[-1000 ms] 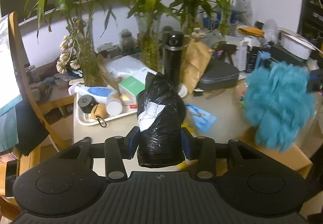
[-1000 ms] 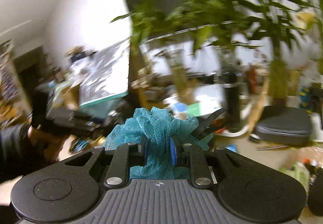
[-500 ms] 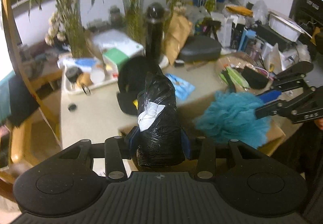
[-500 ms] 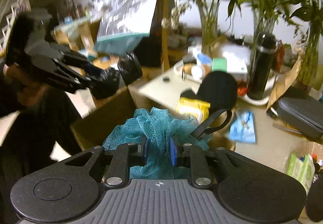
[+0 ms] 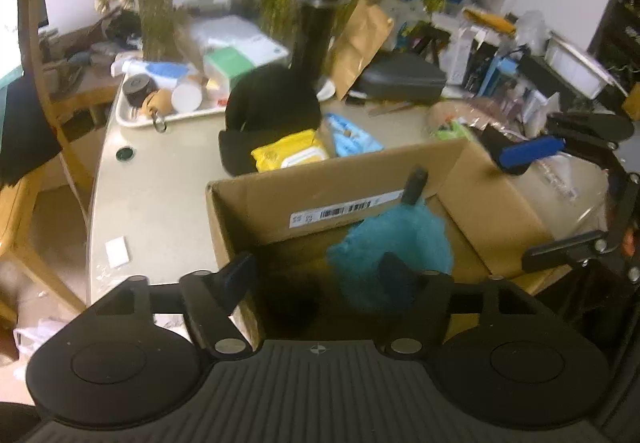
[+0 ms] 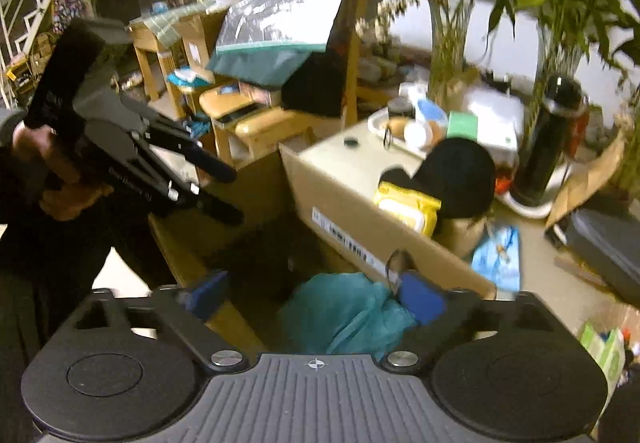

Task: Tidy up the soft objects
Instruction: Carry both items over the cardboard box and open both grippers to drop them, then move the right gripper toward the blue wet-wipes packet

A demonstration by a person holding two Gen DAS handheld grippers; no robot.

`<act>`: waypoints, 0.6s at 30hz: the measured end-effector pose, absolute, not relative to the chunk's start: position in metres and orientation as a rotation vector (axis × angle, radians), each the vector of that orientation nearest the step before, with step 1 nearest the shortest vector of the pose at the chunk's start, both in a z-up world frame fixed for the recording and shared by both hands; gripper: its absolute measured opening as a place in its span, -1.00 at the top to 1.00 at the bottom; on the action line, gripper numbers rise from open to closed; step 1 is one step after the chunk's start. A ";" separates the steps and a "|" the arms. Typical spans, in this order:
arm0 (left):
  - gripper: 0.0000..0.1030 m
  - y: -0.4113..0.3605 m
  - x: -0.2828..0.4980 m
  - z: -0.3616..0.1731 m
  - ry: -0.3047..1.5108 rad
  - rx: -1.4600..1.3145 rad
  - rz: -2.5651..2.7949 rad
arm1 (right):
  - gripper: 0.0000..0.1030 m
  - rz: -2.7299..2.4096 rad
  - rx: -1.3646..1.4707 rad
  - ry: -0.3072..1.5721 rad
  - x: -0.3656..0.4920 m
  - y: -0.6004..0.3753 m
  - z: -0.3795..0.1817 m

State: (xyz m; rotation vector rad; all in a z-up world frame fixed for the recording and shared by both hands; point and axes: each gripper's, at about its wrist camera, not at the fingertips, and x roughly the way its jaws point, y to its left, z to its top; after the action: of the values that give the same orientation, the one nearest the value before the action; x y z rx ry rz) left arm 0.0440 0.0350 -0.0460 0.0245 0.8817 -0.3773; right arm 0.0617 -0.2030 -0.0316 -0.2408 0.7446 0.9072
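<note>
Cluttered desk [image 5: 160, 179], upper frame. Cardboard box [image 5: 488, 203] centre; teal bath pouf [image 5: 392, 243] inside. Left gripper [image 5: 320, 275] fingers wide, empty. Right gripper [image 6: 316, 295] fingers wide above pouf.

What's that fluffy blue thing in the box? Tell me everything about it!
It's a teal bath pouf, a scrunched ball of soft mesh netting with a black loop sticking up from it. It lies inside the open cardboard box, near the wall with the barcode label. No gripper holds it: both sets of jaws are open above the box. The picture is blurry, so the fine netting and what it rests on are hard to make out.
</note>
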 end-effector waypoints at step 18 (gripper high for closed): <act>-0.39 0.033 0.054 -0.028 0.659 0.066 -0.333 | -1.00 0.556 0.006 0.586 0.106 -0.236 -0.021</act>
State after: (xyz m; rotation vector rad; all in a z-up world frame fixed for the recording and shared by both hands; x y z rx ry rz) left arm 0.0544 0.0327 -0.0277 0.0659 0.6585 -0.3332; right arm 0.1061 -0.2364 -0.0207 0.0057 0.5858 0.5560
